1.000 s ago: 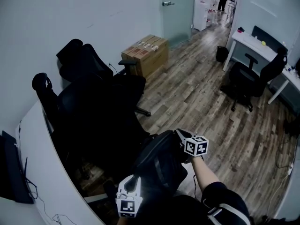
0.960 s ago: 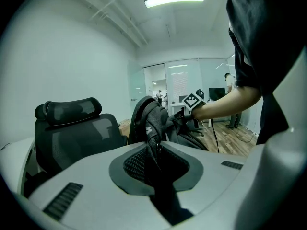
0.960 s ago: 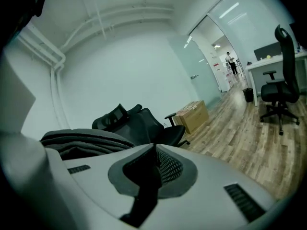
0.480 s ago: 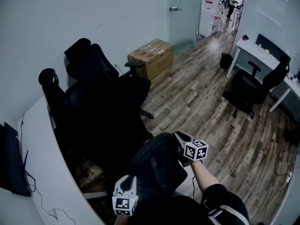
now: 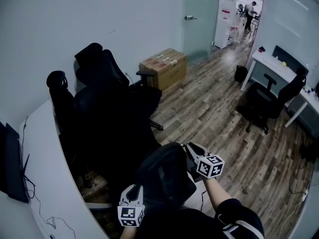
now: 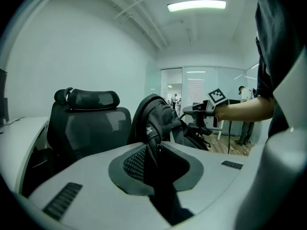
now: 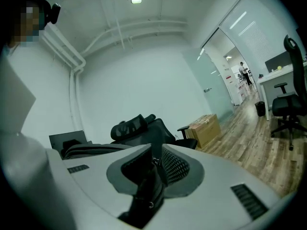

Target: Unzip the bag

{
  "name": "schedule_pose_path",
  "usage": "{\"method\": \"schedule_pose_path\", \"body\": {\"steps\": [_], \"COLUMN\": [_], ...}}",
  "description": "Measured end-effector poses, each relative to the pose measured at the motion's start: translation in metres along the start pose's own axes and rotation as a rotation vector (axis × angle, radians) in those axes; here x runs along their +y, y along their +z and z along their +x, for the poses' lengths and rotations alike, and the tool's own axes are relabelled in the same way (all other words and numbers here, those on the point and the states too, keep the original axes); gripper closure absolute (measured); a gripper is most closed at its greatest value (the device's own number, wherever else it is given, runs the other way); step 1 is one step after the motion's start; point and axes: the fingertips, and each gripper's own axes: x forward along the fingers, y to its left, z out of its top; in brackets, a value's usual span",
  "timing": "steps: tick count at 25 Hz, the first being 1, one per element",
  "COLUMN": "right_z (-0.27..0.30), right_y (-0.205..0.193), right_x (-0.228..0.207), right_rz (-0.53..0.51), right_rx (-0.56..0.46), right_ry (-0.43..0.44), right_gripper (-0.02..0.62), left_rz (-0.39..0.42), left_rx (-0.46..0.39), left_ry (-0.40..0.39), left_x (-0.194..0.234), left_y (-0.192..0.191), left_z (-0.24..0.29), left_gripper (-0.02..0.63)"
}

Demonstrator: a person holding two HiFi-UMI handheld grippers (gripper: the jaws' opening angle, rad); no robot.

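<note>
Bag (image 5: 164, 176) pinched by left hand-held gripper (image 6: 153, 148) and right hand-held gripper (image 7: 156, 160), chairs (image 5: 107, 103) close behind

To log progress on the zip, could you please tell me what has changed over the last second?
The right gripper seems to have risen slightly toward the office chairs, taking the top of the bag along; the left gripper edged left. Both stayed shut on the bag, and no opened zip shows.
</note>
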Motion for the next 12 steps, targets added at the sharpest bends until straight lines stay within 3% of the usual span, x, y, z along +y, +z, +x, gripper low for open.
{"method": "schedule_pose_path", "body": {"steps": [12], "right_z": [-0.065], "right_y": [-0.002], "right_x": [0.072], "right_rz": [-0.085], "right_rx": [-0.063], "right_ry": [0.107], "right_gripper": [0.546], "left_rz": [0.001], "left_rx": [-0.003], "left_ry": [0.058], "left_x": [-0.007], "left_y": [-0.01], "left_z": [-0.019], "left_gripper": [0.541]}}
